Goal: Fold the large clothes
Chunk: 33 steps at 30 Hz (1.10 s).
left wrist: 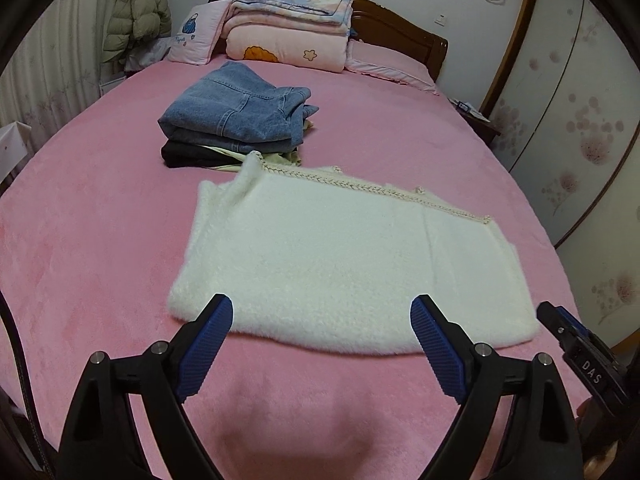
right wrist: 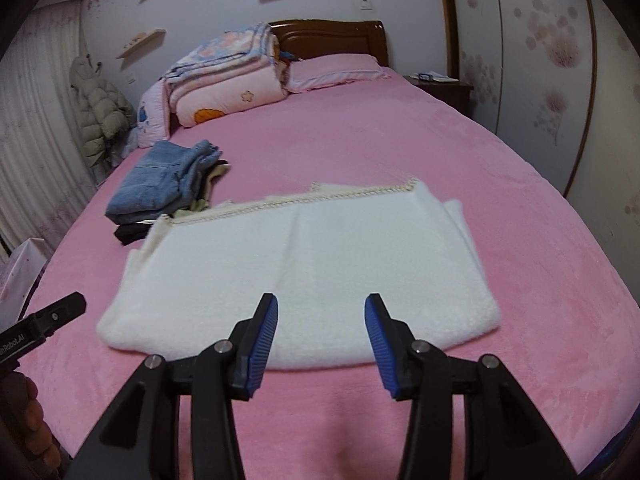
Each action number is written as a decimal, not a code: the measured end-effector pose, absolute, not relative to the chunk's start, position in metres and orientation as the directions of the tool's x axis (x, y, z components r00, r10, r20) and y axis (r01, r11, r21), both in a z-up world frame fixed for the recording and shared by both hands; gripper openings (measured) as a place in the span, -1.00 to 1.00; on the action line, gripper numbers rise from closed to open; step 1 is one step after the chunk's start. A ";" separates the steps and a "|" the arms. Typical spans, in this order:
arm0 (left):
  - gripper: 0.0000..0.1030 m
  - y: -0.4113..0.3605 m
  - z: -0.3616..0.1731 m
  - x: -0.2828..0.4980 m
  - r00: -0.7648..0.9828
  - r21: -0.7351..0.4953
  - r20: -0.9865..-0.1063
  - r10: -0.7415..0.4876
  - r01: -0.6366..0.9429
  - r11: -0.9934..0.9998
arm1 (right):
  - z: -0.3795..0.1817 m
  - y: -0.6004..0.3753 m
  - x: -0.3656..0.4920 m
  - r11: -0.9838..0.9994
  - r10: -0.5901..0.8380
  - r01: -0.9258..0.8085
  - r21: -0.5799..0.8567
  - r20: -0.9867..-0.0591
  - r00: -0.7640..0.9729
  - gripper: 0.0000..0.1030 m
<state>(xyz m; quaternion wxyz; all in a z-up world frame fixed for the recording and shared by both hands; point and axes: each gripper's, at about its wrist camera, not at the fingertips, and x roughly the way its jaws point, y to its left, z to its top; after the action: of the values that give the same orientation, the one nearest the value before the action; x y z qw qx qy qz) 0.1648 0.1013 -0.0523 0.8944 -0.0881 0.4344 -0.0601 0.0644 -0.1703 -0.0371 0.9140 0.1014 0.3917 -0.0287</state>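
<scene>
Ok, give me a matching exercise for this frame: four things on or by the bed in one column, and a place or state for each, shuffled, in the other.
Things:
1. white garment
2. jeans
3. quilts
4. puffer jacket

Places or states:
A. stacked at the headboard
B. hanging by the curtain, off the bed
C. folded flat on the bed, nearest both grippers
D. folded on top of a pile of darker clothes

Pairs: 1-C, 2-D, 3-A, 4-B
</scene>
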 end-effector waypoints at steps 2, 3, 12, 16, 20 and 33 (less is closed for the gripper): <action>0.75 0.103 -0.055 0.159 0.616 -0.226 -0.763 -0.199 0.035 0.974 | -0.036 -0.160 0.062 0.980 0.045 0.108 0.166 -0.718 0.694 -0.11; 0.75 0.104 -0.058 0.158 0.615 -0.230 -0.762 -0.203 0.035 0.973 | -0.035 -0.155 0.061 0.981 0.051 0.100 0.167 -0.717 0.695 -0.11; 0.75 0.128 -0.127 0.170 0.533 -0.335 -0.804 -0.263 -0.041 0.941 | -0.070 -0.120 0.067 0.987 0.078 0.055 0.149 -0.756 0.649 -0.11; 0.75 0.147 -0.161 0.180 0.503 -0.432 -0.799 -0.329 -0.099 0.897 | -0.086 -0.107 0.077 0.988 0.090 0.041 0.147 -0.778 0.622 -0.11; 0.75 0.170 -0.197 0.190 0.499 -0.554 -0.763 -0.411 -0.177 0.813 | -0.099 -0.100 0.088 0.989 0.097 0.031 0.146 -0.787 0.609 -0.11; 0.75 0.203 -0.227 0.240 0.630 -0.656 -0.655 -0.417 -0.201 0.727 | -0.120 -0.086 0.111 0.990 0.104 0.012 0.139 -0.796 0.597 -0.11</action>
<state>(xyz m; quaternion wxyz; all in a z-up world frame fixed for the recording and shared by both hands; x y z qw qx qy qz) 0.2402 0.2027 -0.2270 0.8263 -0.3635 0.4253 -0.0653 0.1113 -0.0855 -0.1198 0.8912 0.0649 0.4483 0.0259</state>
